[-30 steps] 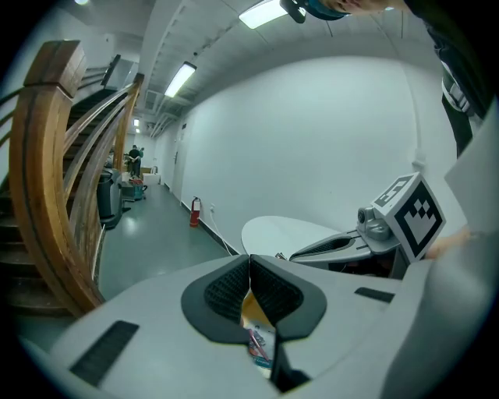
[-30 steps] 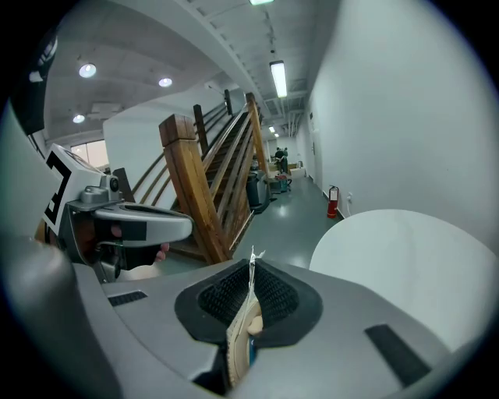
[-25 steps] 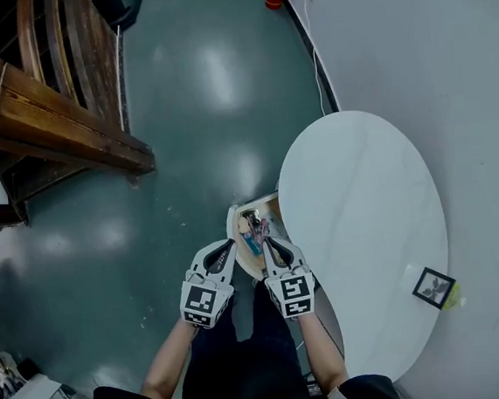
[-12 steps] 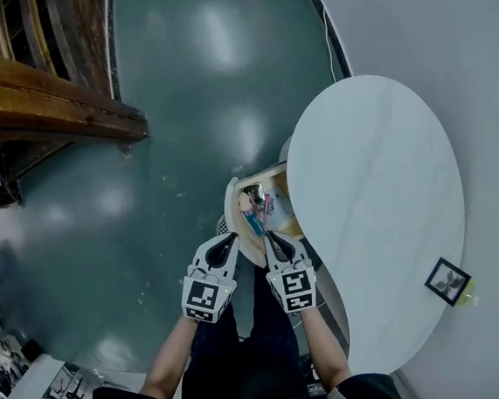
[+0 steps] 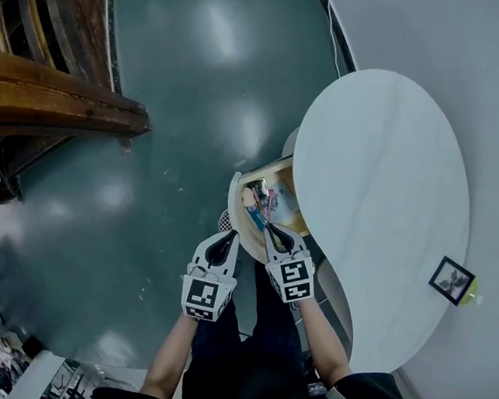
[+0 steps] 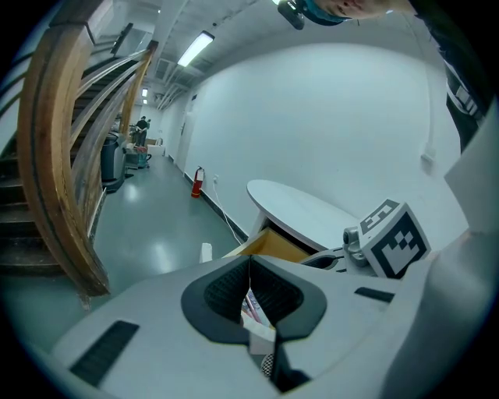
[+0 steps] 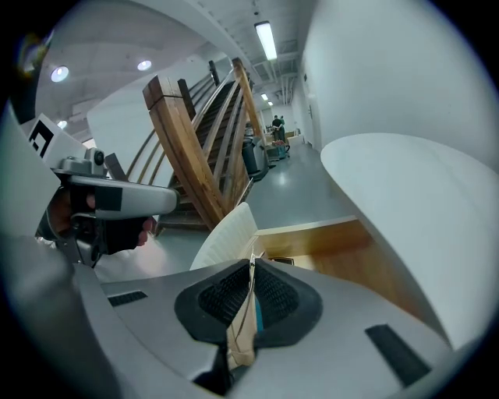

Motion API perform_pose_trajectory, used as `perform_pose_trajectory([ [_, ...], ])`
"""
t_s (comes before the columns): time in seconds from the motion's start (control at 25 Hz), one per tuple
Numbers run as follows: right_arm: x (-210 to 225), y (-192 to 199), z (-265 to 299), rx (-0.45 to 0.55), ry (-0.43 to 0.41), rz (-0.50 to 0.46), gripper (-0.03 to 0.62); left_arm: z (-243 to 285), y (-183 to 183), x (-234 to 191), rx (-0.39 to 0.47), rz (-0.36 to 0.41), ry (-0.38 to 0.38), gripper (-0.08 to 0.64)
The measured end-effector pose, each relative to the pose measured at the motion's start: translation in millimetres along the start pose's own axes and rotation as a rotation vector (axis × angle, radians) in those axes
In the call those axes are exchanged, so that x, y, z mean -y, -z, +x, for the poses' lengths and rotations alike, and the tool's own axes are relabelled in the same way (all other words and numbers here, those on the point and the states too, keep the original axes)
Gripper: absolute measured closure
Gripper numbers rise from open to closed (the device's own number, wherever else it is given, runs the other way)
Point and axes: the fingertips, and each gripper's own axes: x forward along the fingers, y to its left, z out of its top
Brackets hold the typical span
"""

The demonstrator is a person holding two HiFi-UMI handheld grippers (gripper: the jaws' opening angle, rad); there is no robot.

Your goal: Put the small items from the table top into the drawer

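Your left gripper [image 5: 226,238] and right gripper [image 5: 272,229] hang closed and empty at the front of the drawer [image 5: 273,166]. The framed picture [image 5: 451,279] lies well away from the drawer on the desk [image 5: 378,164] (probably light and stiff); pinch its frame edge.

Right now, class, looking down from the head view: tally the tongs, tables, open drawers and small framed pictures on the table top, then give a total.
Tongs: 2 (left tongs, right tongs)
Table: 1
Open drawer: 1
Framed picture: 1
Total: 5
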Motion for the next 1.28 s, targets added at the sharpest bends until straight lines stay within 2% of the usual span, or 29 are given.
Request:
perform_pose_trajectory([
  [0.44,14,14,60,-0.08,0.012,-0.012,0.549,-6,-2,-7,-0.001,-0.002,-0.003,0.54],
  [0.92,24,40,104,-0.173,-0.021,-0.027,0.549,-8,9,-12,-0.009,-0.025,-0.036,0.54],
  [1.28,16,42,115,-0.172,-0.043,-0.015,0.548,-10,16,-21,-0.015,-0.037,-0.051,0.54],
])
